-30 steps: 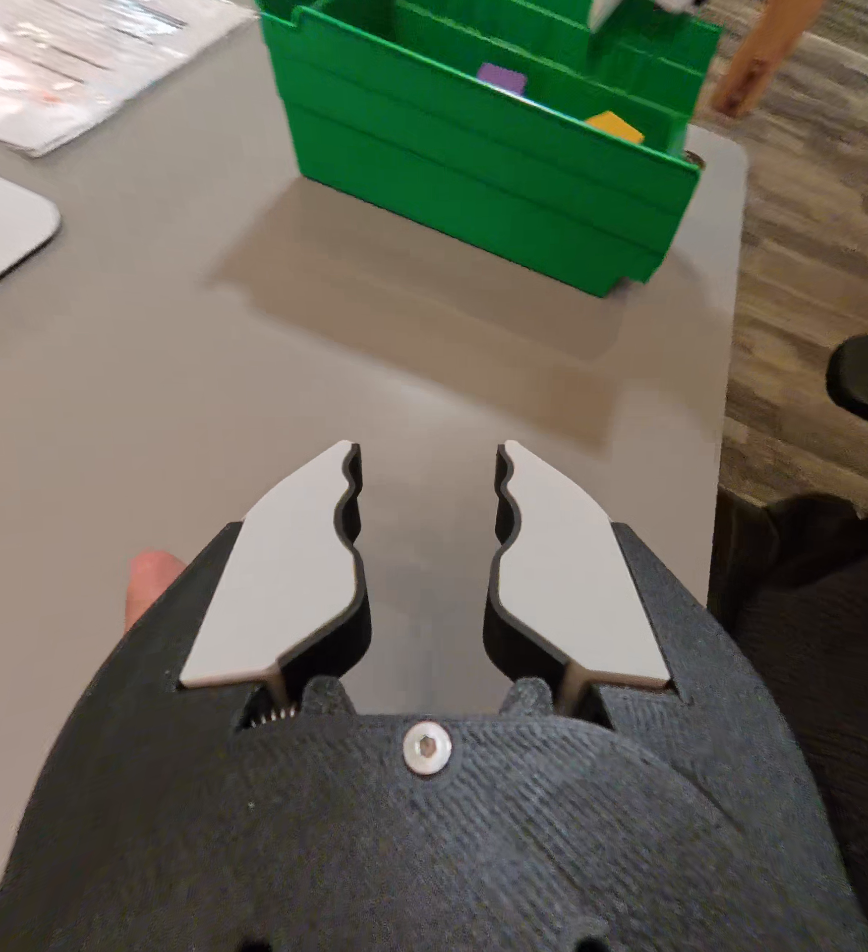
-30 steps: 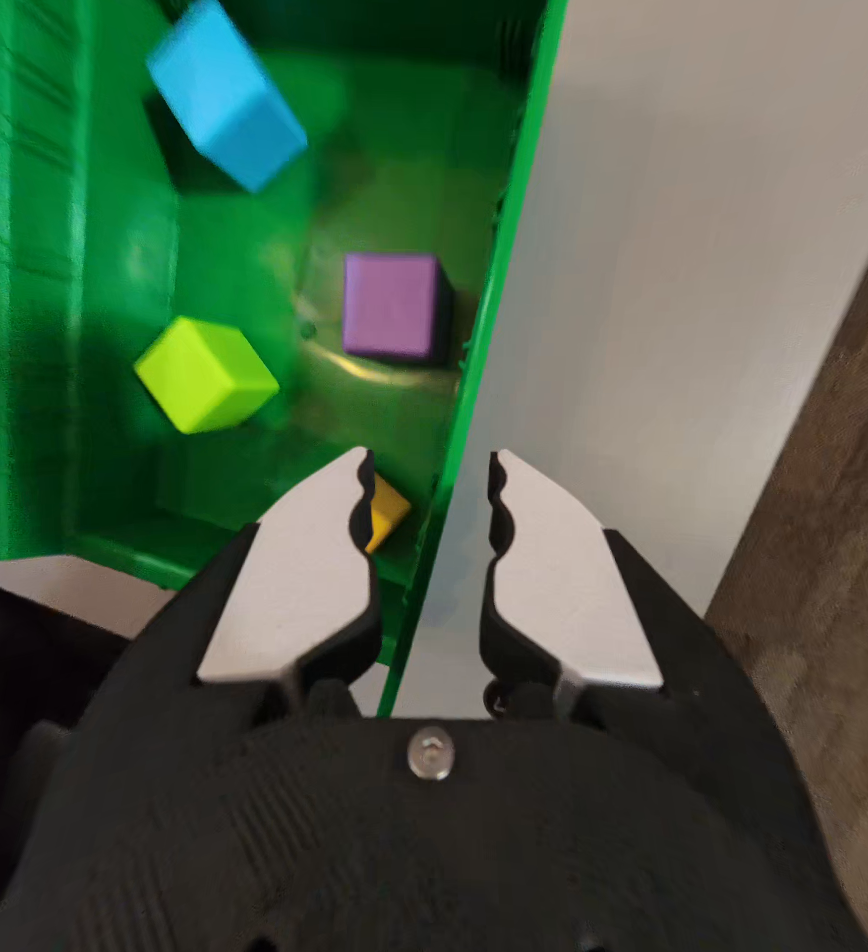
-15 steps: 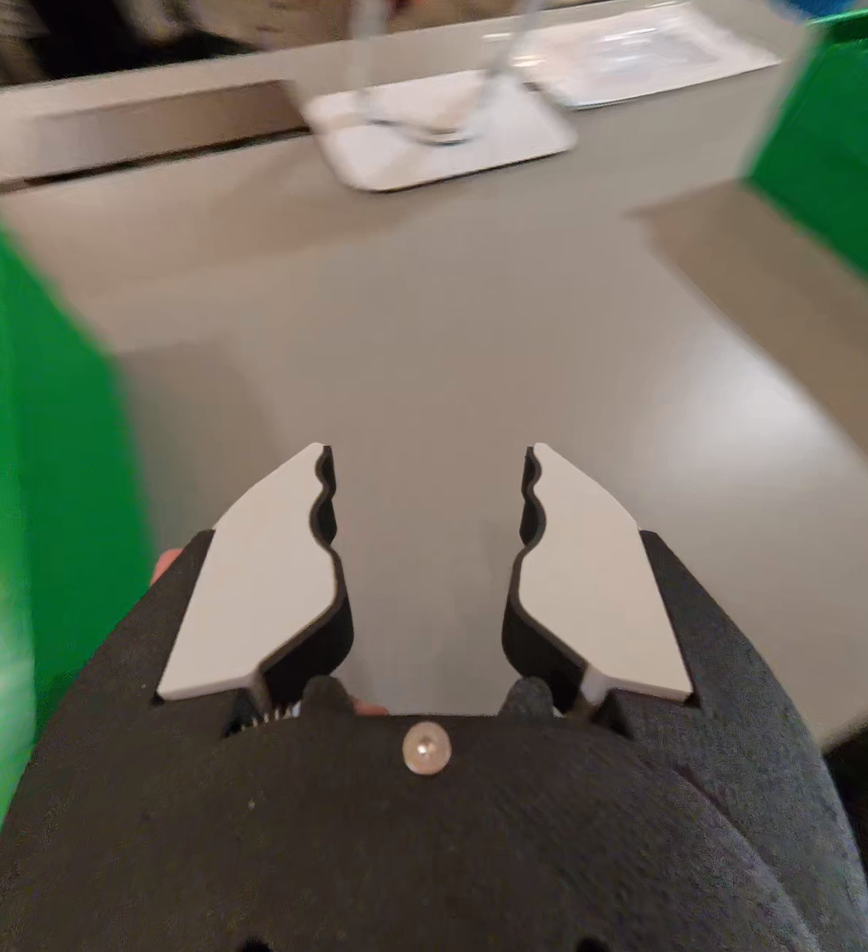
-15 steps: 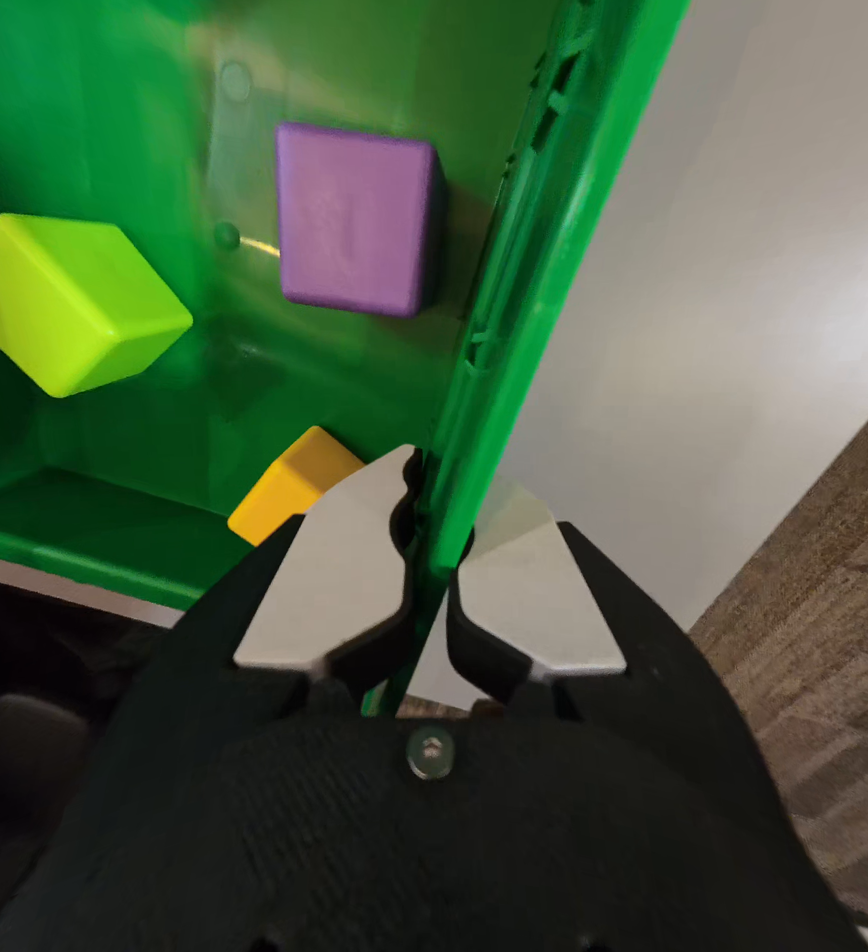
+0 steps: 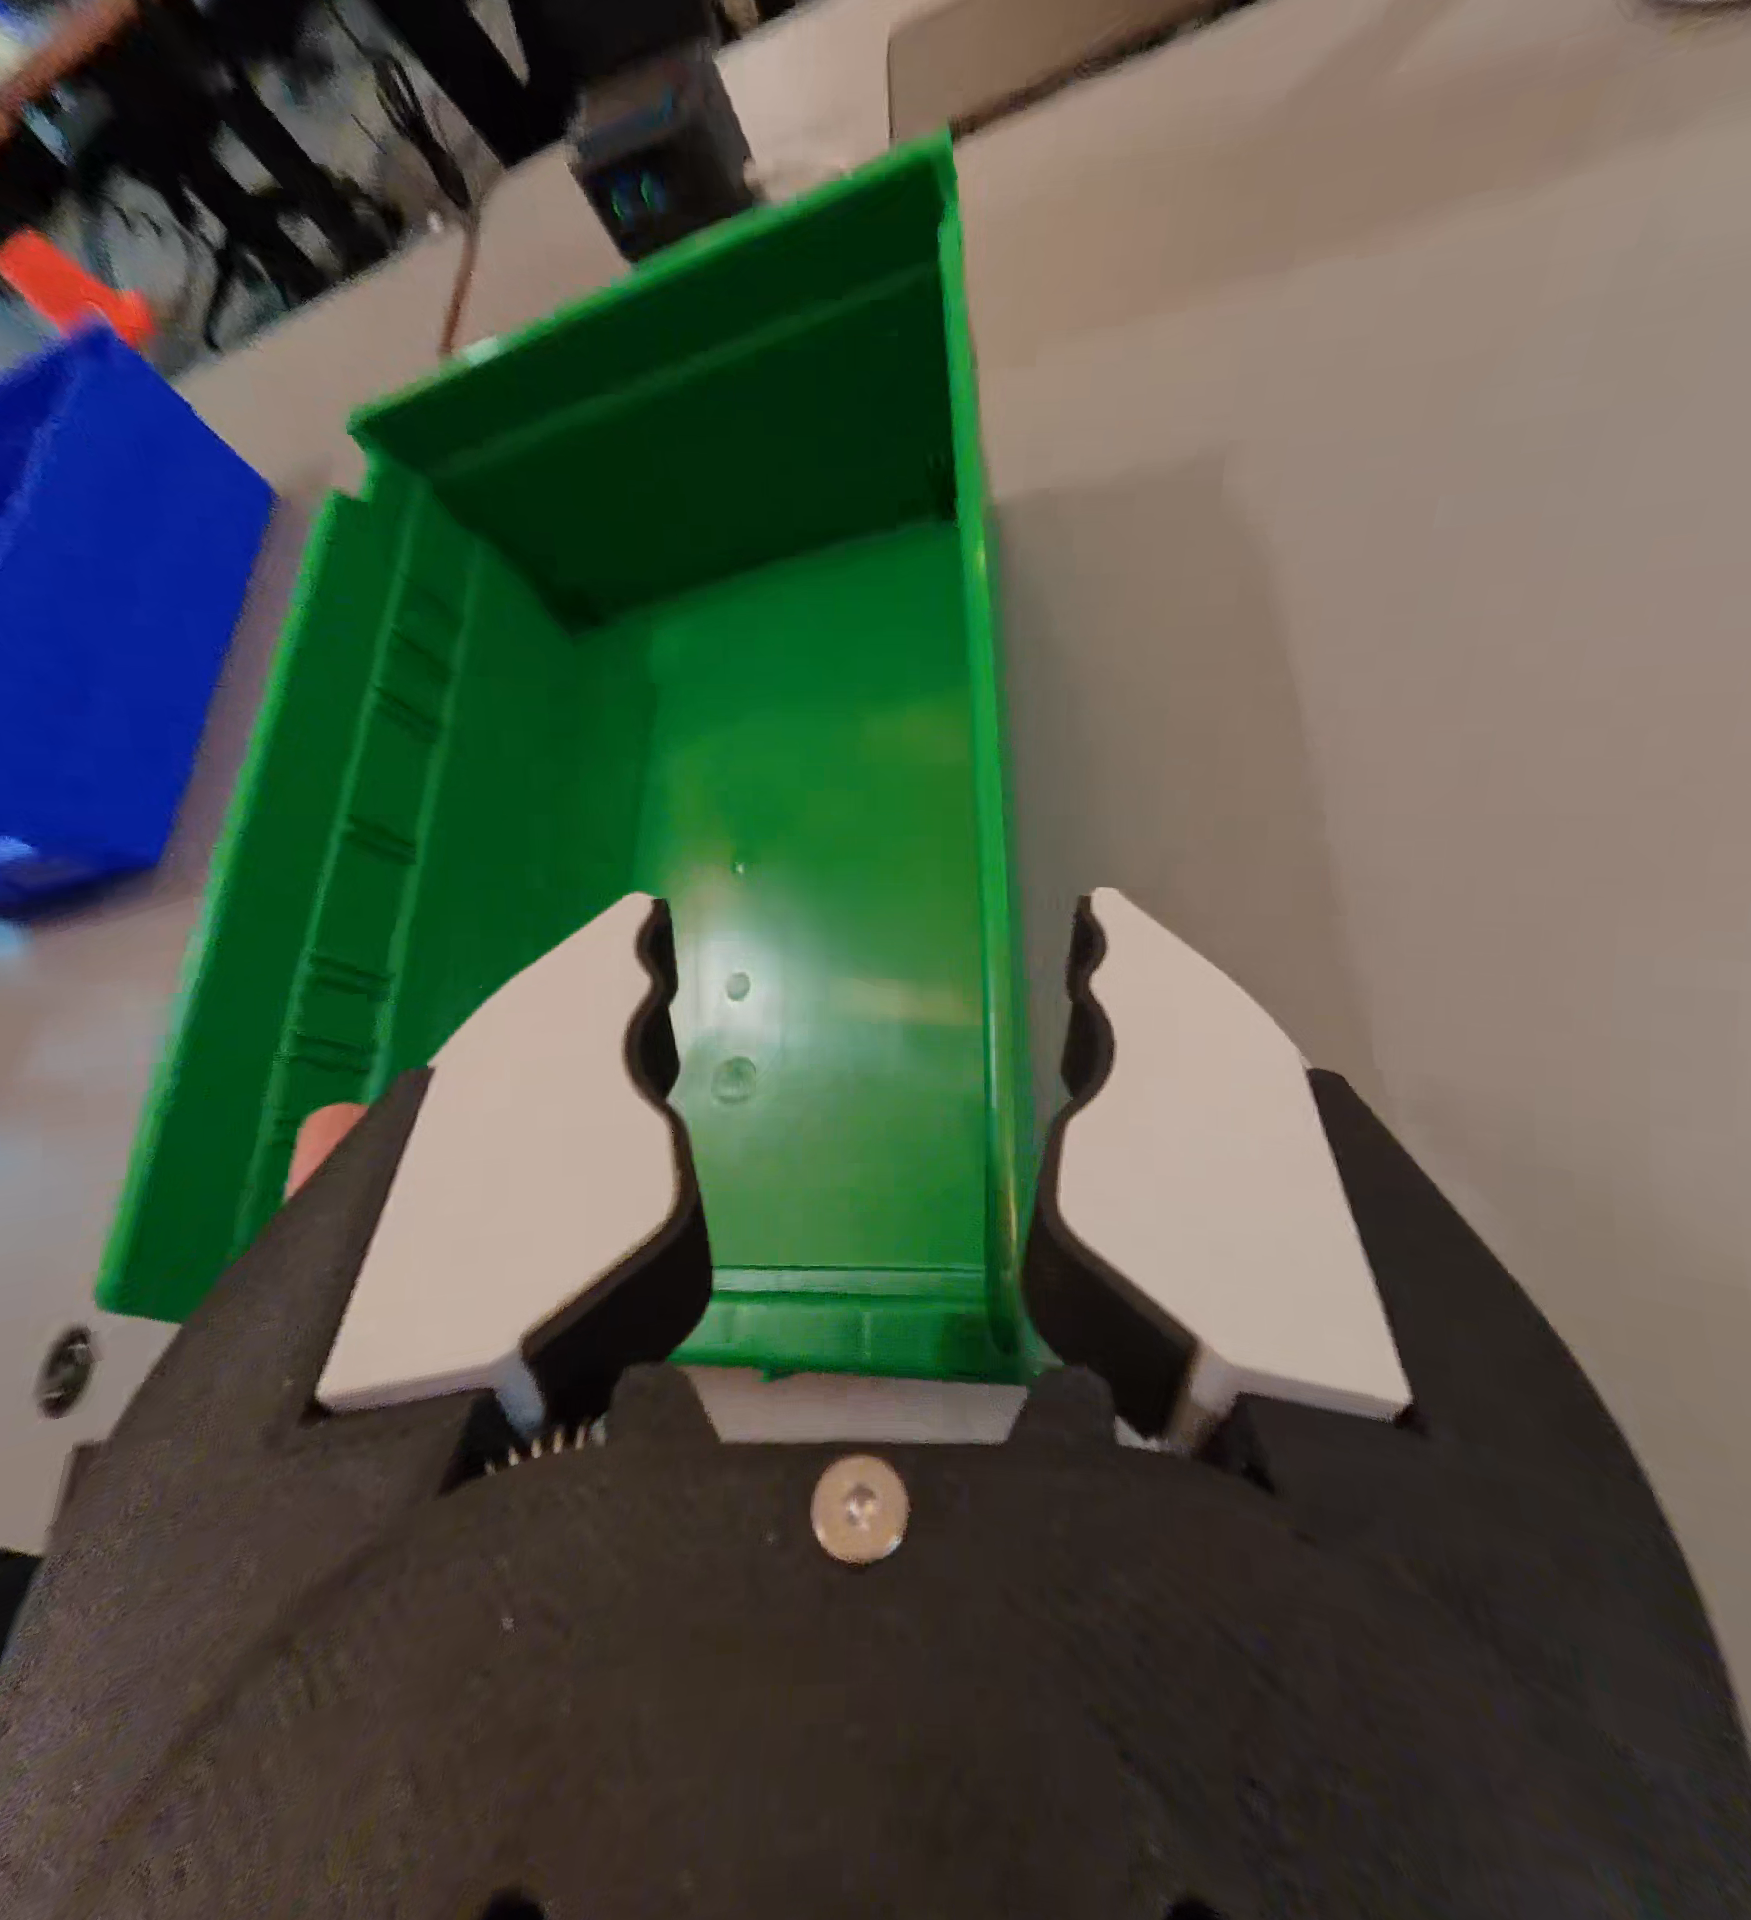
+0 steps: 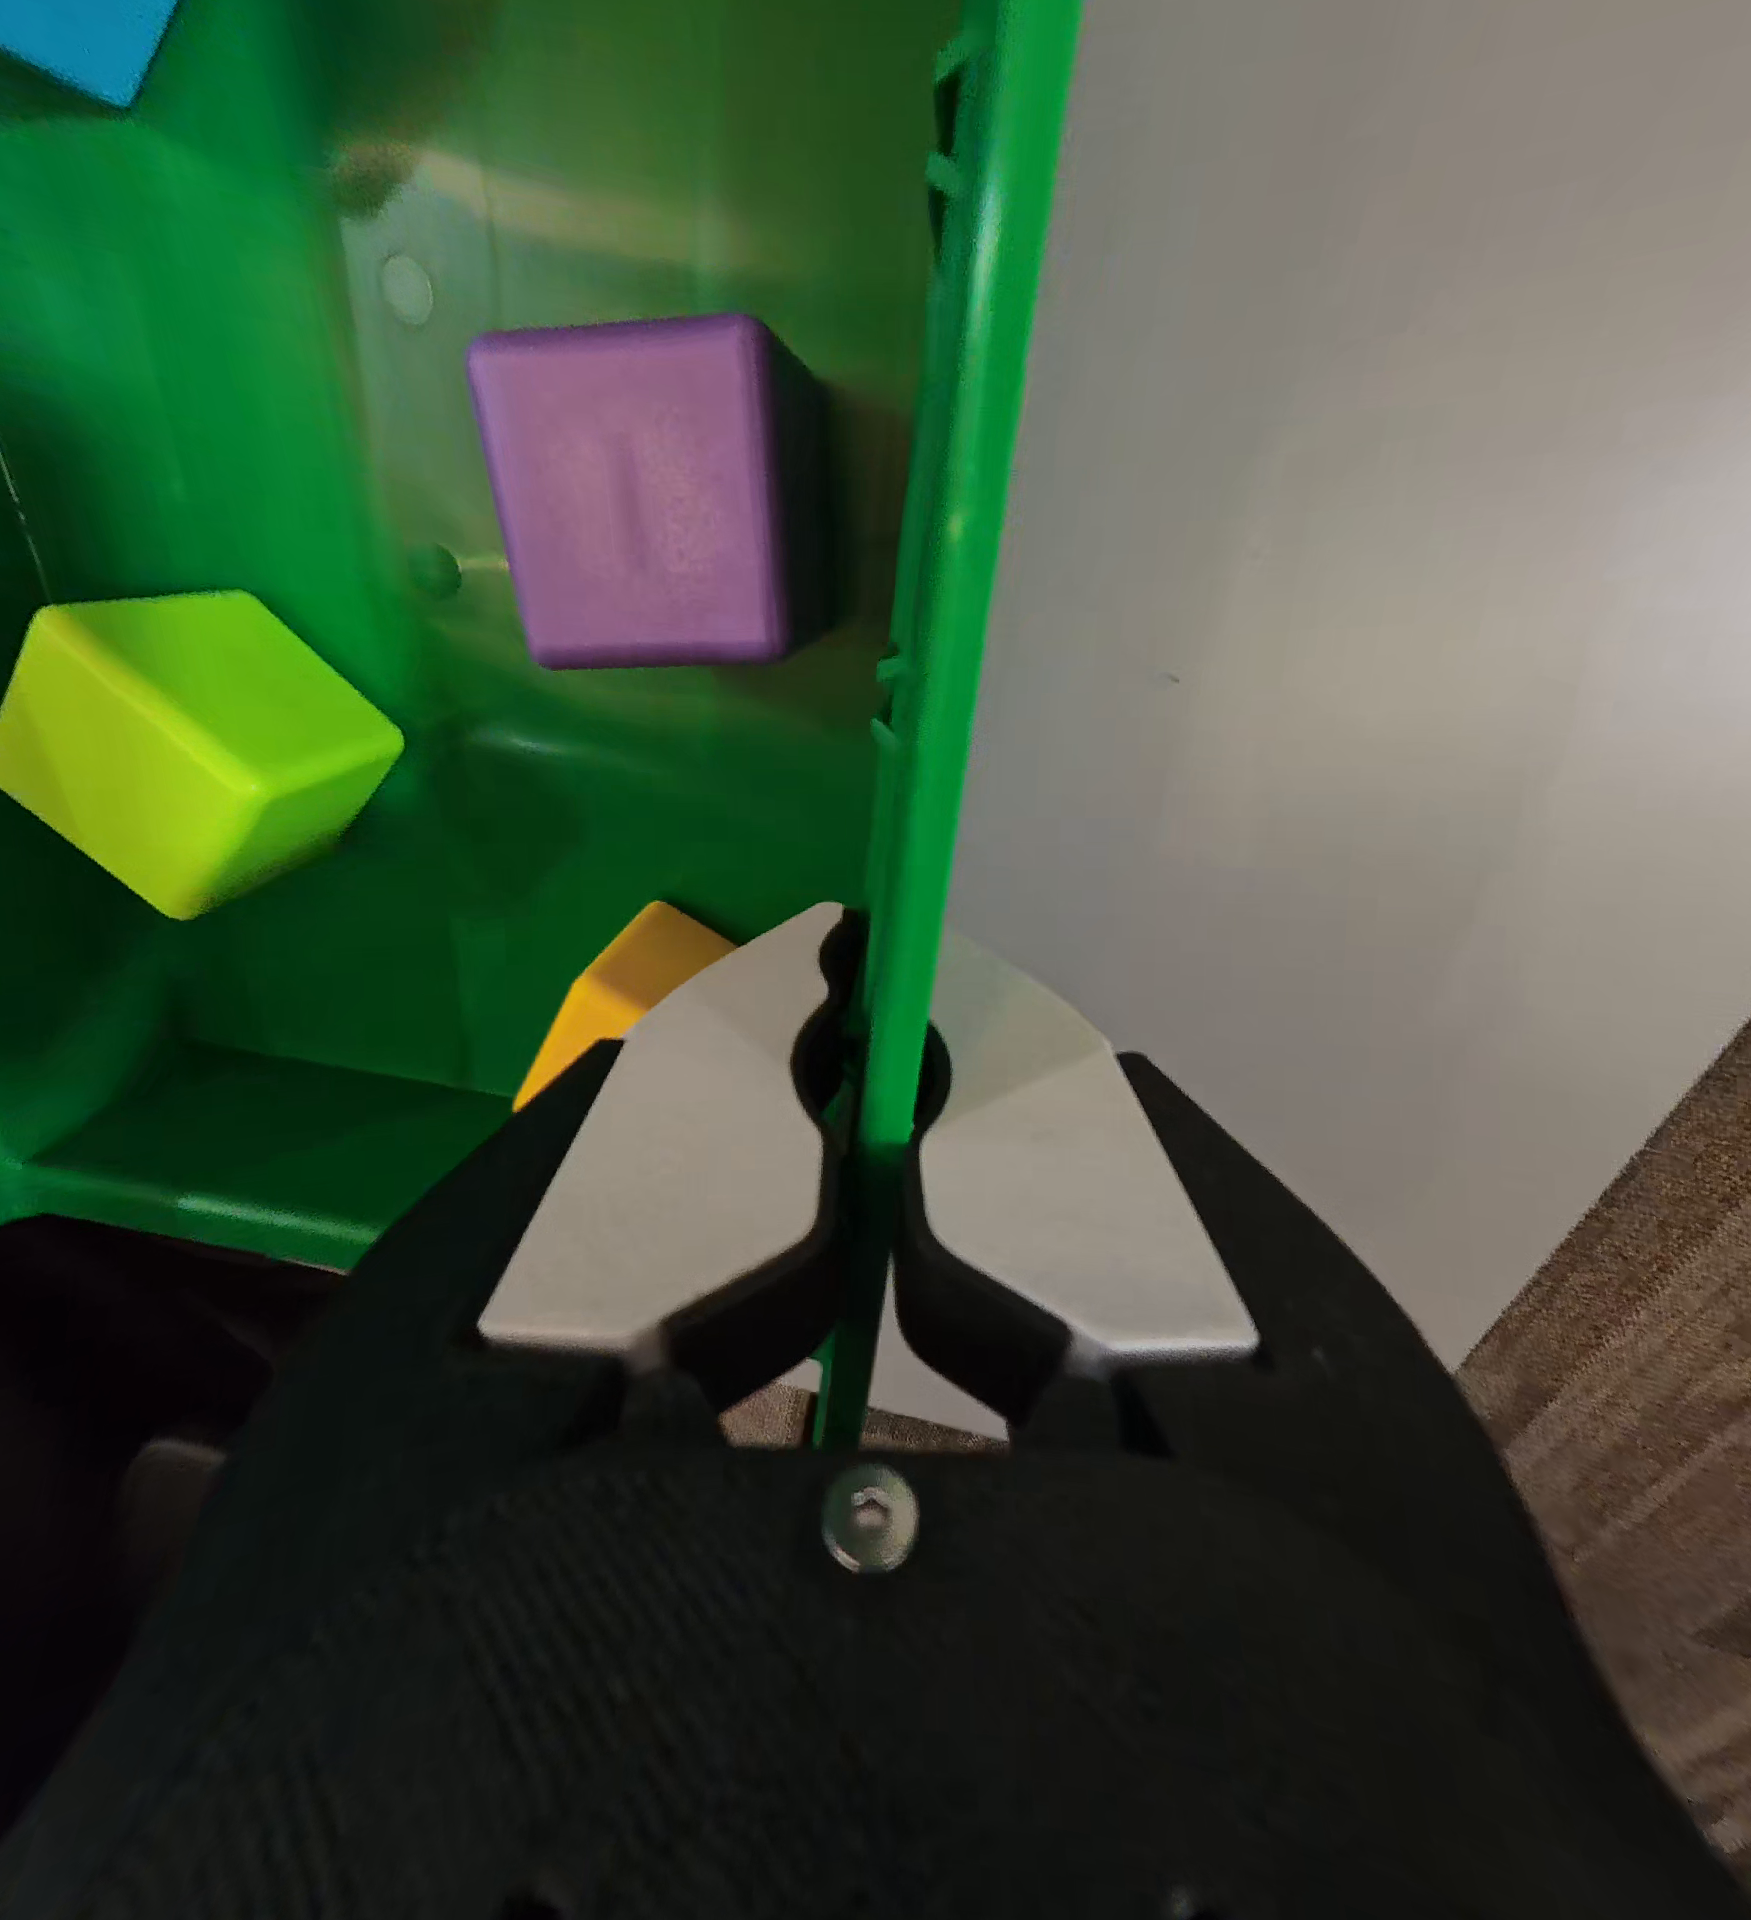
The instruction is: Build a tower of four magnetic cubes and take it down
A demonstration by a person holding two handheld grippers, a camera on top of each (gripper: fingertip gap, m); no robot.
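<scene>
Right claw (image 6: 876, 1023) pinching side wall of green bin (image 6: 964, 520) holding purple (image 6: 642, 488), lime (image 6: 185, 743), yellow blocks (image 6: 632, 992); left claw (image 5: 871, 997) spread, straddling right wall of empty green bin (image 5: 985, 831), long axis running straight ahead; blue bin (image 5: 71, 665) left.

Right gripper (image 6: 876, 1023) clamped on right wall of green bin (image 6: 964, 582) holding purple (image 6: 642, 488), lime (image 6: 185, 743), yellow (image 6: 622, 997) cubes. Left gripper (image 5: 871, 935) spread above empty green bin (image 5: 559, 582) on grey table (image 5: 1422, 623).

a pale grey table (image 5: 1473, 727) fills most of both views; brown wood-grain floor (image 6: 1681, 1351) shows beyond its edge, dark blurred clutter (image 5: 227, 156) behind.
</scene>
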